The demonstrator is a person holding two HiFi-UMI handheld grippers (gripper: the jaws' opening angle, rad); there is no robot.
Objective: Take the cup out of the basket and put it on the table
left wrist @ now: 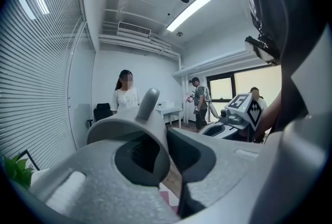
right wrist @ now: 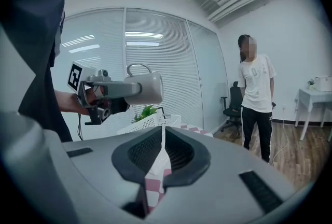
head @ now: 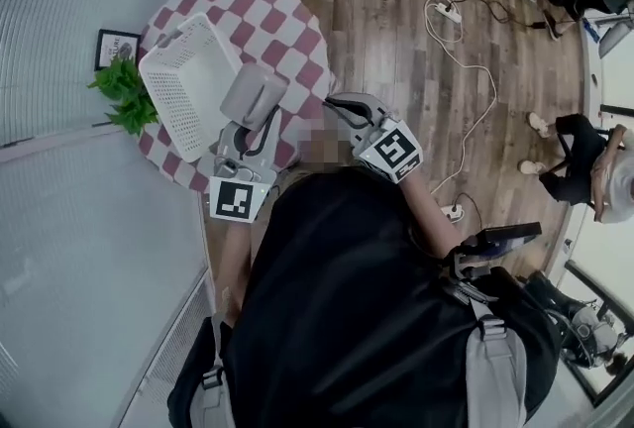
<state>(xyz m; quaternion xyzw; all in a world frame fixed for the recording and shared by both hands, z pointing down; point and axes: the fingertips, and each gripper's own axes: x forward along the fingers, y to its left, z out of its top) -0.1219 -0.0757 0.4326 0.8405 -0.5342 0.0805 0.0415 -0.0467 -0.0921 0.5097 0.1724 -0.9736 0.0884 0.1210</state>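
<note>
Hanging above the white basket (head: 173,40) and the checked table (head: 272,15), the grey cup (head: 255,94) is pinched at its wall by the left gripper (head: 246,127). It is best levelled, lowered onto bare cloth beside the basket, and released only once seated. The right gripper (head: 349,109) is held aside, jaws pressed together, empty. A plant (head: 124,97) is seen at the table's edge, with wooden floor and cables beyond

I note left tongs (left wrist: 167,158) and right tongs (right wrist: 163,155): pale grey moulded shells, black ribbed pads (right wrist: 181,153). Each bears a cube (head: 394,151) of black-and-white square markers. Black cable (head: 265,131) on left. Wearer: black top (head: 347,307), grey shoulder straps (head: 492,367).
</note>
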